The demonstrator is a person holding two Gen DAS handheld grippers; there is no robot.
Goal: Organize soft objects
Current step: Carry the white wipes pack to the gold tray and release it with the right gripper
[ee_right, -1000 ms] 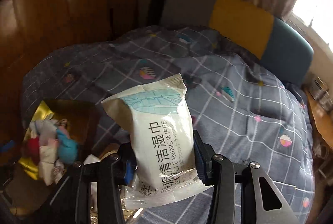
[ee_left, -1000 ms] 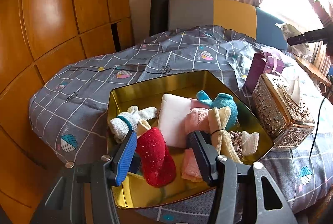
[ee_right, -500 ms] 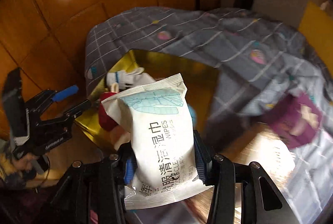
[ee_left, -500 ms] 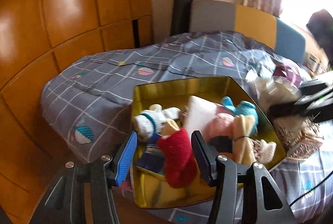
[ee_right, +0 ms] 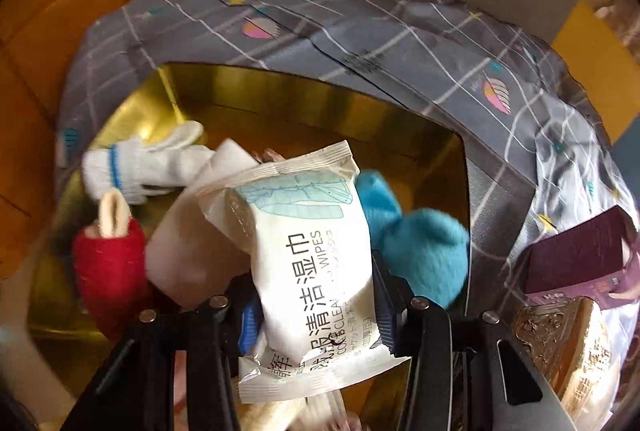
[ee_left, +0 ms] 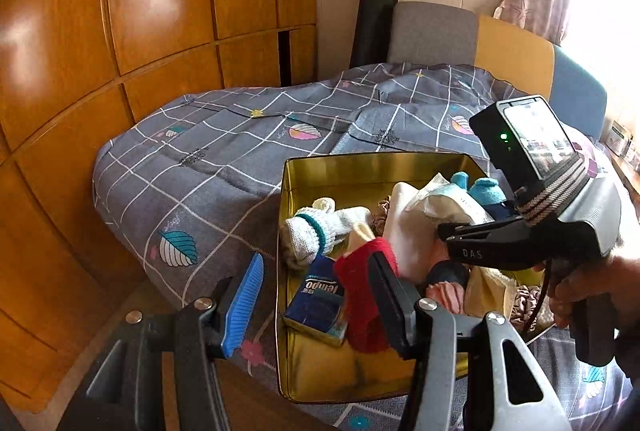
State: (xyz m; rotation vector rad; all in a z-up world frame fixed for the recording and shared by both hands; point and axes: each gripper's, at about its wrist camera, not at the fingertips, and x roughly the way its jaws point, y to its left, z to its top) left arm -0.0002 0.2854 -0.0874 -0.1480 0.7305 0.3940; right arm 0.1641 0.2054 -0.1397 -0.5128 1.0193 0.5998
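a: currently the right claw is clamped on the white plastic pack of cleaning wipes, poised over the square gold metal tin on the bed.

b: risk?

a: the tin looks crowded; released on the heap, the slick pack could slide out over the rim.

b: left claw?

a: jaws wide, nothing between them, near the tin's front corner.

b: count?

a: one wipes pack, one red fleece sock, one white knitted glove, one blue tissue packet.

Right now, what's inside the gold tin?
Gold tin holds a white glove, red sock, teal sock, blue tissue pack, pink cloths. Lower layers are covered; the held wipes pack hides more.
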